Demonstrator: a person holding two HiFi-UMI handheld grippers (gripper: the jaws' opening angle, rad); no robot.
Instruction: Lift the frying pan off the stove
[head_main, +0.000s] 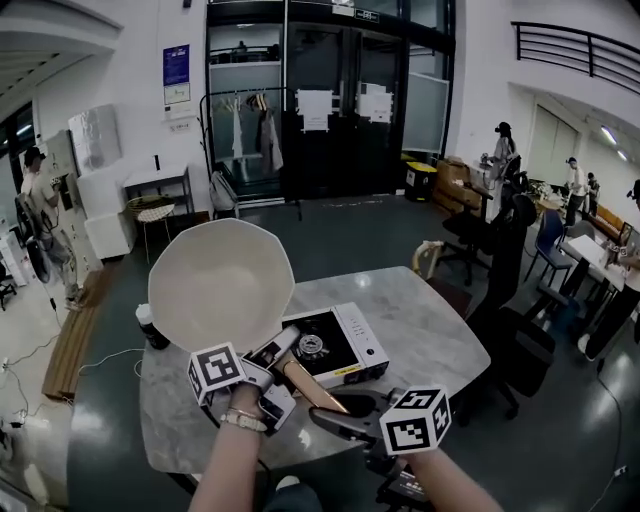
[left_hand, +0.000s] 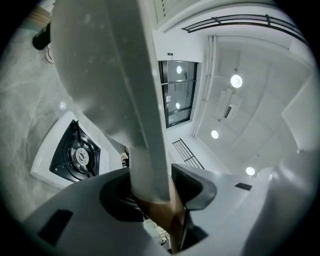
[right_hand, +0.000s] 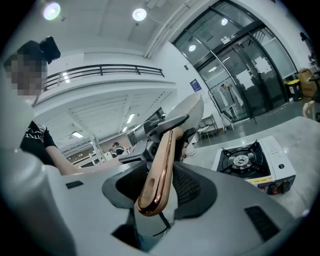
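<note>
The cream frying pan (head_main: 220, 285) hangs in the air above the table's left half, tipped up so its inside faces me, clear of the stove (head_main: 335, 350). Its copper-brown handle (head_main: 312, 388) slopes down toward me. My left gripper (head_main: 272, 362) is shut on the handle next to the pan body, and the left gripper view shows the pan's (left_hand: 100, 65) underside rising from that gripper (left_hand: 152, 187). My right gripper (head_main: 340, 415) is shut on the handle's end (right_hand: 157, 170), seen between the right gripper's (right_hand: 160, 187) pads. The white stove (right_hand: 250, 162) with its black burner (left_hand: 75, 152) stands bare on the marble table (head_main: 430, 330).
A dark bottle (head_main: 150, 325) stands at the table's left edge. Black office chairs (head_main: 500, 260) and a wooden chair (head_main: 428, 255) stand to the right of the table. A clothes rack (head_main: 250, 150) and a small desk (head_main: 158, 185) are at the back, and people stand far off.
</note>
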